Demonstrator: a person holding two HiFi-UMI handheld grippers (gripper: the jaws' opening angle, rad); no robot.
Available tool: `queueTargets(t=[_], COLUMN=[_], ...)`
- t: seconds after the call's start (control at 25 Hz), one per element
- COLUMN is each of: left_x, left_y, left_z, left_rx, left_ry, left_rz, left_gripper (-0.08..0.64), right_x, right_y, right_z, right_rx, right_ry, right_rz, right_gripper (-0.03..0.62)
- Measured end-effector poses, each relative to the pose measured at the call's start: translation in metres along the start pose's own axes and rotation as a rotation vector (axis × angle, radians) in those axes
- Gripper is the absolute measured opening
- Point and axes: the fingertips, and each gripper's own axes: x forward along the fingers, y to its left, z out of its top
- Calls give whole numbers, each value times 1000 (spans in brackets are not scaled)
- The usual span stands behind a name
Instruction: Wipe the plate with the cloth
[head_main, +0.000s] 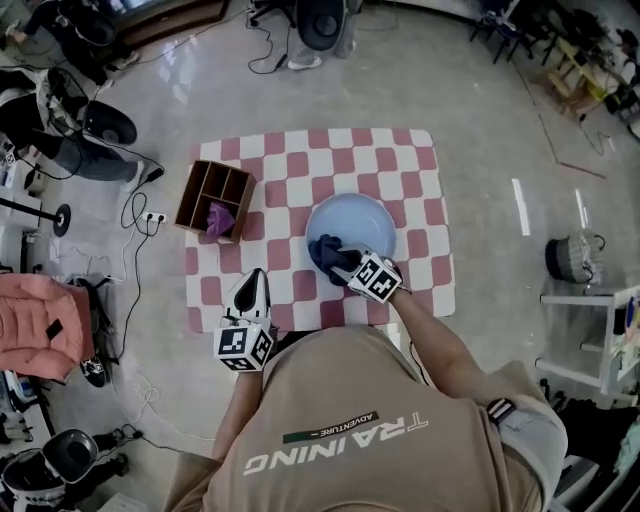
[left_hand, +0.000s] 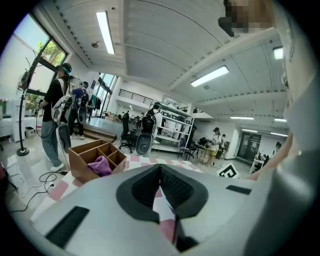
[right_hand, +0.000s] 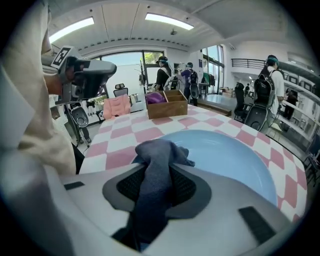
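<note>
1. Blue-grey cloth (right_hand: 159, 150) was clamped between the pads of our right tongs (right_hand: 156, 172), and its loose end bunched up past the tips.
2. That bunch rested on the pale blue plate (right_hand: 240, 160), at the plate's near left side as we looked down on it.
3. Our left tongs (left_hand: 160, 169) were closed on nothing, with the pads meeting at the tips. We held them well apart from the plate, over the near left edge of the checked cover (head_main: 300, 165).
4. We saw the plate sitting right of the middle of that red-and-white cover.
5. A wooden box (head_main: 213, 195) with compartments stood at the cover's left edge, turned at an angle to the checks.
6. One compartment held a purple rag (head_main: 220, 218).
7. Beyond the box, people stood on the pale floor.
</note>
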Motion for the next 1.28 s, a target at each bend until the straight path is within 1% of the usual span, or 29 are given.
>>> queueTargets(t=[0.24, 0.32, 0.44, 0.6, 0.76, 0.96, 1.12, 1.28], left_x=[-4, -3, 2, 12, 19, 23, 24, 21], left_y=[13, 21, 27, 32, 31, 25, 23, 20], left_z=[5, 7, 7, 8, 7, 10, 14, 19], left_rx=[-2, -15, -37, -38, -40, -18, 3, 16], left_ry=[-32, -44, -54, -59, -49, -37, -31, -41], left_rz=[35, 51, 64, 57, 42, 3, -38, -60], left_gripper=[14, 14, 14, 14, 14, 14, 14, 14], right_x=[29, 37, 43, 48, 41, 17, -4, -18], right_y=[-14, -24, -45, -73, -103, -136, -145, -141], right_z=[11, 17, 26, 31, 28, 7, -15, -34], right_rx=[-47, -61, -74, -84, -47, 18, 65, 115], right_ry=[61, 84, 119, 156, 167, 209, 238, 275], right_rz=[0, -9, -38, -81, -172, -300, -376, -415], right_gripper=[133, 137, 140, 141, 144, 144, 144, 144])
